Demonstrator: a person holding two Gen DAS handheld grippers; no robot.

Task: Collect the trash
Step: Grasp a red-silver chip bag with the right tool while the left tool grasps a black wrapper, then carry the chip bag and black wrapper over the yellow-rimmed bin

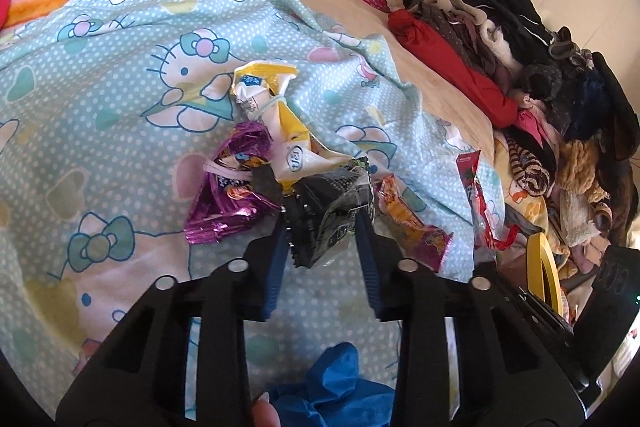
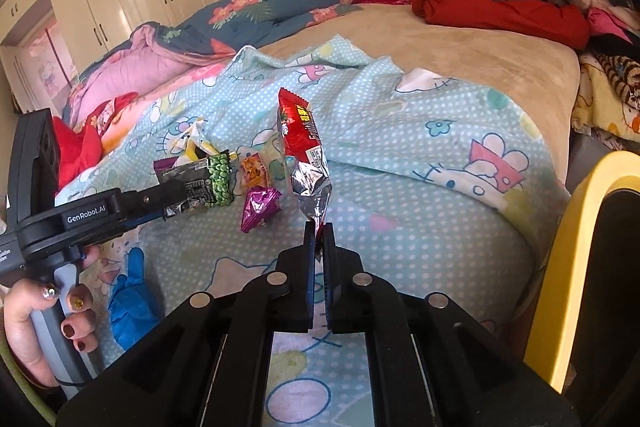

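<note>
left gripper (image 1: 326, 223) clamping black wrapper (image 1: 332, 211), right gripper (image 2: 319, 233) pinching red wrapper (image 2: 304, 151)

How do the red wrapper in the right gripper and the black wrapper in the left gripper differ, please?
The red wrapper stands upright above the bedsheet, pinched at its silver end; the black wrapper, printed with green peas, is crumpled and lies low among the other trash. The right gripper closes flat; the left gripper grips a bulkier wad. Both are held.

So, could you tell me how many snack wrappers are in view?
5: red wrapper in the right gripper; black-green wrapper in the left gripper; purple wrapper, yellow-white wrapper and orange wrapper on the sheet. More may be hidden.
</note>
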